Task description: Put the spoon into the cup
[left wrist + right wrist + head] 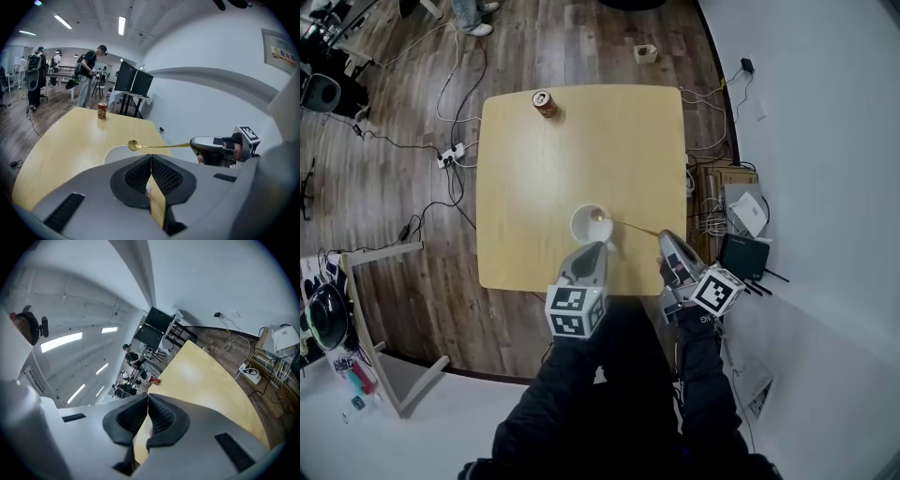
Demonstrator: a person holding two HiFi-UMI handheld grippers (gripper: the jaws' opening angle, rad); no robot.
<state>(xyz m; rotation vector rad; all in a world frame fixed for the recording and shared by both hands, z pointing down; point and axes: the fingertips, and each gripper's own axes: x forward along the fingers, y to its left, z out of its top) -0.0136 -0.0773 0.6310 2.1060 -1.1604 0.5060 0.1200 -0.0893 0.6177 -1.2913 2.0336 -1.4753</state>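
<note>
So the spoon (628, 225) is held by its handle end in the right gripper (663, 237), jaws pinched shut on it. It's kept roughly level, long axis run from that gripper toward the cup (577, 226), bowl end pointed left over the cup's opening. The left gripper (600, 247), jaws pressed together, is seen just beside the cup.

Bright, even indoor light; fisheye views.
Ceiling strips (121, 24) lit the room, the spoon (134, 146) glinted, shadows on the surface (581, 150) were soft; edges bent and darkened.
</note>
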